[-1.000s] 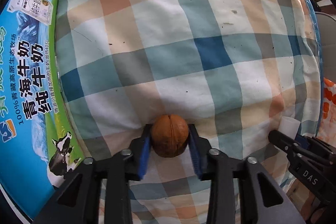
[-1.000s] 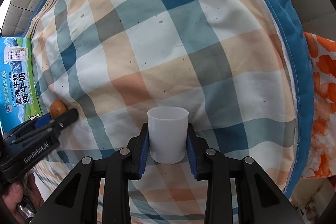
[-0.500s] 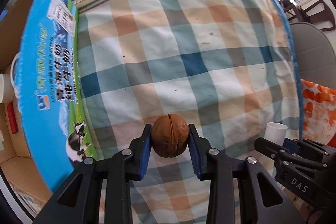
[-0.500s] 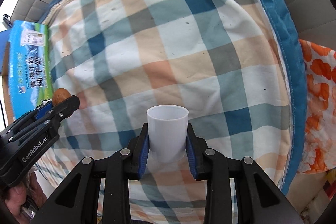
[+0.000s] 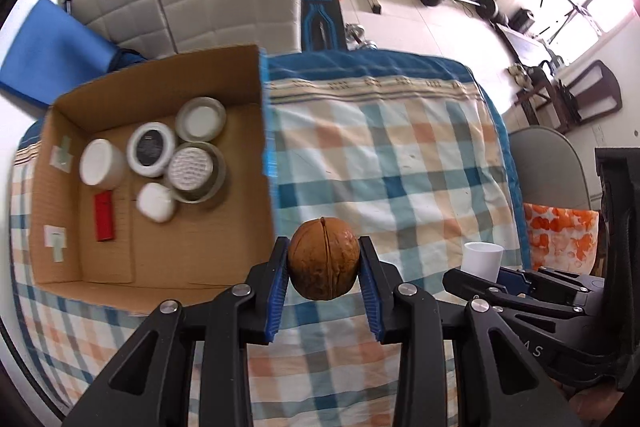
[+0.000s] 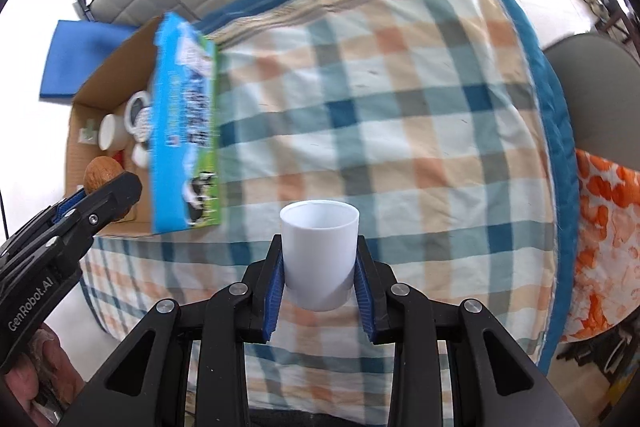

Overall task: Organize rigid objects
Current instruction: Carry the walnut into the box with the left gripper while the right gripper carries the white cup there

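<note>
Leftmost, an open cardboard box (image 5: 256,131) sits at the left edge of the checked cloth (image 5: 400,163), its printed blue-and-green outer wall (image 6: 188,123) showing in the right wrist view. On the box floor lie a white jar (image 5: 100,163), a black-topped lid (image 5: 151,148), a round tin (image 5: 200,119) toward the far wall, a mesh-topped tin (image 5: 194,171) touching the lid, a small white case (image 5: 157,202) just beside that tin, and a red block (image 5: 104,215) nearer the box's near wall.

Next, the left gripper (image 5: 323,267) is clamped on a walnut (image 5: 323,259), its blue pads pressed against both sides, the nut's seam running upright. The nut hangs above the cloth just right of the box's right wall; from the right wrist view the same walnut (image 6: 103,174) appears over the box's near right corner.

Further right, the right gripper (image 6: 319,275) is closed on a white cup (image 6: 319,251), held upright with its open mouth up, pads gripping the lower half. The cup (image 5: 482,259) is lifted over the near part of the cloth, toward its right edge. An orange-patterned fabric (image 6: 604,227) lies past that right edge.
</note>
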Demonstrator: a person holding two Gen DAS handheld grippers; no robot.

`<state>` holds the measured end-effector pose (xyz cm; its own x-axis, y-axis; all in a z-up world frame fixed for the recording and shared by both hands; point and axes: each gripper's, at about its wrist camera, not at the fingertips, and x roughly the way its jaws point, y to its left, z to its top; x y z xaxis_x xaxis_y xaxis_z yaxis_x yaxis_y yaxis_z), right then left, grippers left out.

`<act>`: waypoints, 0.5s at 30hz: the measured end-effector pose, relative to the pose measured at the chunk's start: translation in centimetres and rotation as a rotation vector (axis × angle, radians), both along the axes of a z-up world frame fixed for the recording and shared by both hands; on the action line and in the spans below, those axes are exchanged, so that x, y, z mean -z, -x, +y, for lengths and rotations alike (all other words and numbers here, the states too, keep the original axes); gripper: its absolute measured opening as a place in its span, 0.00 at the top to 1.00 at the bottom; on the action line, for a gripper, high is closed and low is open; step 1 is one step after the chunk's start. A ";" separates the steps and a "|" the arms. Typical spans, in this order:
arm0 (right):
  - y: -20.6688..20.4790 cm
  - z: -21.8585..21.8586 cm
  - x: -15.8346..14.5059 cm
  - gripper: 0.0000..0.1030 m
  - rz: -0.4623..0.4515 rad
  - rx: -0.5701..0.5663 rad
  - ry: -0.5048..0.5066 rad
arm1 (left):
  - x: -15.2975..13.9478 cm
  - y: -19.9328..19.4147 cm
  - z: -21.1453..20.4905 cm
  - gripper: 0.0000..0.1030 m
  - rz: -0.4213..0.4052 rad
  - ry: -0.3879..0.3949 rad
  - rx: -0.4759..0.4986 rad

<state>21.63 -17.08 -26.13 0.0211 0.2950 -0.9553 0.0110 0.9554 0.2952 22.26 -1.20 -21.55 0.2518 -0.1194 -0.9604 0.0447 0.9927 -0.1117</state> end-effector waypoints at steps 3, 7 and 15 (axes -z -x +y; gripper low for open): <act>-0.2 3.3 -1.7 0.68 -0.024 -0.035 -0.014 | -0.9 0.7 3.4 0.71 -0.014 -0.014 -0.035; -0.7 8.4 -2.9 0.68 -0.039 -0.083 -0.027 | -1.4 1.3 7.1 0.71 -0.028 -0.028 -0.072; -2.5 17.3 -2.3 0.68 -0.032 -0.141 -0.023 | -0.5 0.8 14.5 0.71 -0.009 -0.008 -0.139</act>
